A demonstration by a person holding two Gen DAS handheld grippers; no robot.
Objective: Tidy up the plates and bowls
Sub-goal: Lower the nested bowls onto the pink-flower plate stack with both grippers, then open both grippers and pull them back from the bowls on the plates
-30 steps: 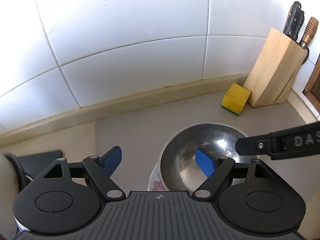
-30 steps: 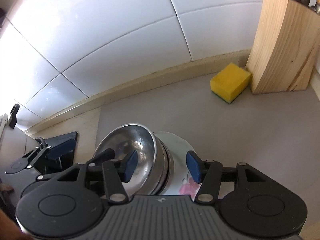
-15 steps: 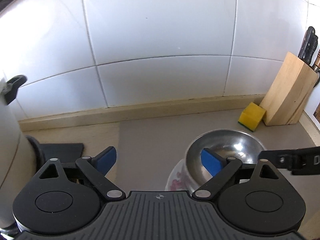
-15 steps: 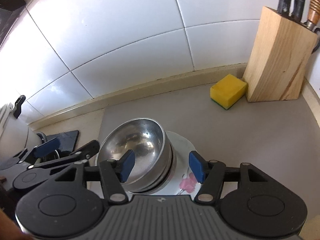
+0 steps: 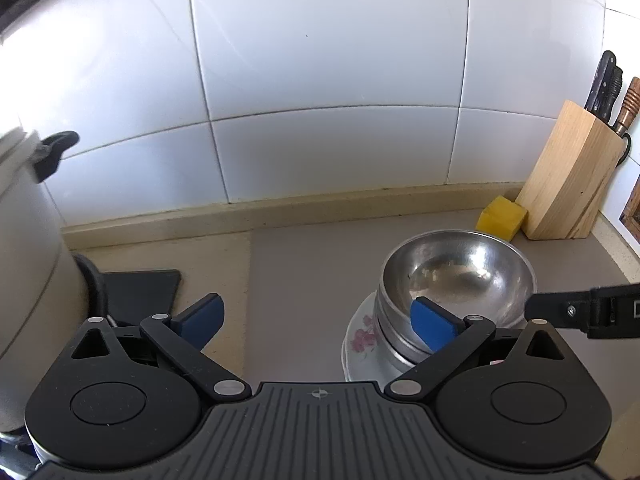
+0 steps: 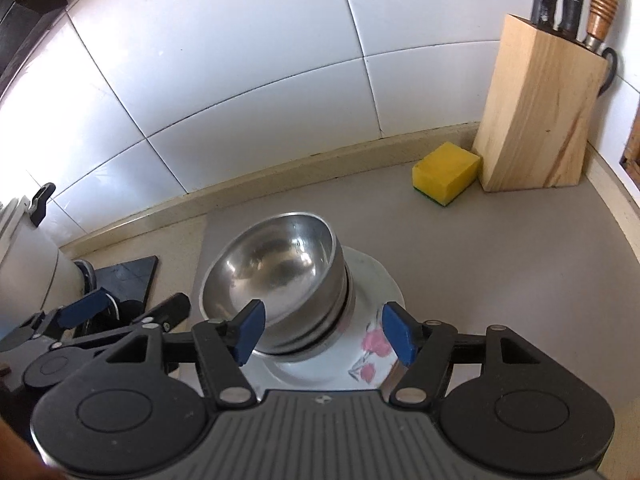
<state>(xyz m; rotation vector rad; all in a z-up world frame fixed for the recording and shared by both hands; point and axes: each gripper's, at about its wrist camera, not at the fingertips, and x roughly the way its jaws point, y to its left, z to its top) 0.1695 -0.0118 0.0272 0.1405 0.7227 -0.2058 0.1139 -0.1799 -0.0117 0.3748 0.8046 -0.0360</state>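
Stacked stainless-steel bowls [image 6: 276, 276], nested on floral white plate [image 6: 360, 344] on grey counter [image 6: 500, 264]: released, both grippers, left [image 5: 320, 320] and right [image 6: 320, 332], drawn back since a second ago, fingers apart, empty; stacking judged complete.

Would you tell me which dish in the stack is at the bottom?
The flowered plate; the steel bowls sit nested on top of it.
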